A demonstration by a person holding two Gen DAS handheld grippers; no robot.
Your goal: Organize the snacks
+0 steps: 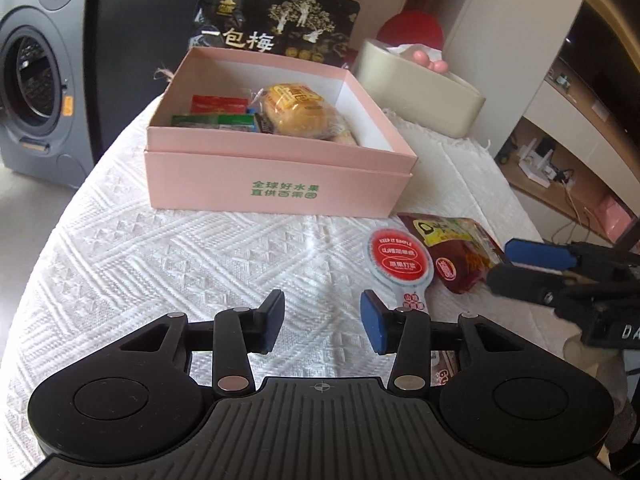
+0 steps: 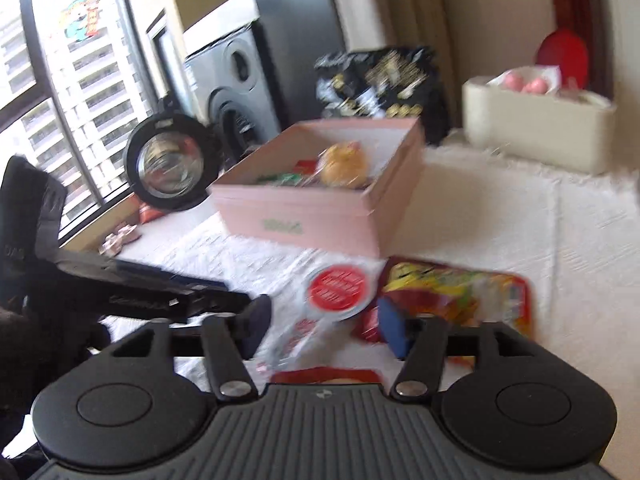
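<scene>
An open pink box (image 1: 280, 176) (image 2: 320, 216) sits on the white tablecloth and holds a wrapped bun (image 1: 298, 110) (image 2: 346, 166) and small red and green packets (image 1: 218, 114). A round red-labelled pouch (image 1: 398, 264) (image 2: 340, 288) and a red-yellow snack bag (image 1: 460, 252) (image 2: 460, 292) lie in front of the box. My left gripper (image 1: 322, 326) is open and empty, just left of the pouch. My right gripper (image 2: 320, 326) is open above the pouch and bag; it also shows at the right of the left wrist view (image 1: 516, 264).
A large black snack bag (image 1: 276, 20) (image 2: 380, 88) stands behind the box. A cream bin (image 1: 420, 92) (image 2: 536, 128) with pink items sits at the back right. A grey speaker (image 1: 36, 80) stands left of the table. The right wrist view is blurred.
</scene>
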